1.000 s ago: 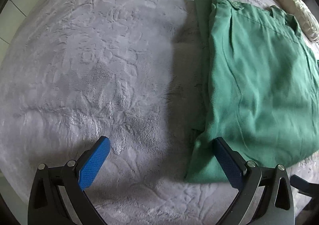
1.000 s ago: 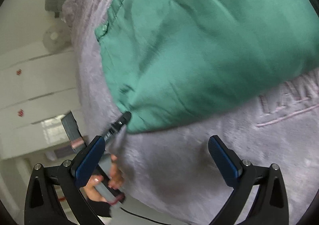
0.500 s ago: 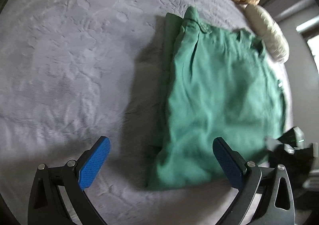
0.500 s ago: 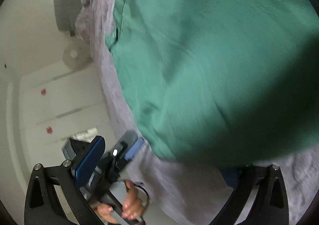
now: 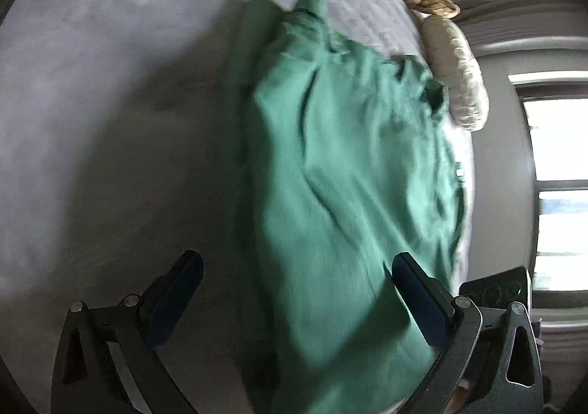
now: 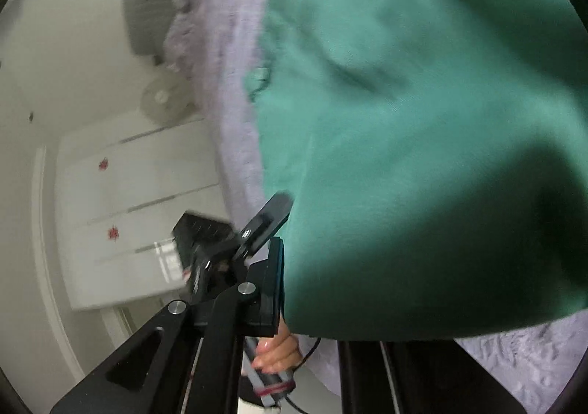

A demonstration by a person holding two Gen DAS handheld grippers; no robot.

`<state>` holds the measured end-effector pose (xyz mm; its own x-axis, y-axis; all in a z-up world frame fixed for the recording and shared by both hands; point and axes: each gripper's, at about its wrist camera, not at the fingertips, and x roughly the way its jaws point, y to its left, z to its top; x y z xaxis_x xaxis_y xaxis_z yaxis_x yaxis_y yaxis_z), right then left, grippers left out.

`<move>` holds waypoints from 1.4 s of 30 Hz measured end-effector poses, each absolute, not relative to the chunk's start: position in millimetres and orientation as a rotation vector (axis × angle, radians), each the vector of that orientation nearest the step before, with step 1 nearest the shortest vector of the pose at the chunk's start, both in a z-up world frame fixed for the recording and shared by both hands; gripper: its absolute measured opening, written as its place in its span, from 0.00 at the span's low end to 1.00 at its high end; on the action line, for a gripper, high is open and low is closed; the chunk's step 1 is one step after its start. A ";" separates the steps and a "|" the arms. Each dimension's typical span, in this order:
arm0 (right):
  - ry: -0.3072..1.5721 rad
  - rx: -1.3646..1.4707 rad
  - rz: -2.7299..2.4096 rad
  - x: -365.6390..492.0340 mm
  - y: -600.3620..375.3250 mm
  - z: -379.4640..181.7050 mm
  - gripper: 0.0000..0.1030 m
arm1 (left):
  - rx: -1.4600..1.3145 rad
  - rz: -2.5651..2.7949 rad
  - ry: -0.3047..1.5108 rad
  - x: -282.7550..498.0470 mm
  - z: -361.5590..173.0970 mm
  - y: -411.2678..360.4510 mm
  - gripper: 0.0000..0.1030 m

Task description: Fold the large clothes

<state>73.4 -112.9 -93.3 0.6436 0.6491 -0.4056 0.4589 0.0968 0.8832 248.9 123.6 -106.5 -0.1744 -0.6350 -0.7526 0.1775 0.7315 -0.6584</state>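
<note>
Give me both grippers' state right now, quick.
Left gripper: open, its jaws standing either side of the near edge of the green garment.
Right gripper: just closed, shut on the green garment's near edge.

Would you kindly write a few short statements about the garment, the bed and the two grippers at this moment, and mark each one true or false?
1. The garment is green. True.
2. The left gripper is shut on the garment. False: its jaws stand wide open, with cloth lying between them.
3. The garment lies on a grey blanket. True.
4. The right gripper is open. False: it has just been closing and is shut on the garment's edge.
5. A pillow lies beyond the garment. True.
6. The garment is rolled into a ball. False: it is spread out, creased.
</note>
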 end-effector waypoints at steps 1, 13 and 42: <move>0.955 1.523 0.189 74.2 -115.1 -88.7 0.09 | -0.411 -0.786 1.595 252.5 -106.1 115.8 1.00; 1.201 1.208 0.223 45.2 -133.5 -53.4 0.15 | -0.208 -0.762 1.480 249.5 -76.3 56.0 0.22; 0.966 1.208 -0.176 -164.9 -346.3 -62.3 0.14 | 0.490 -1.038 1.132 78.3 7.8 -300.4 0.17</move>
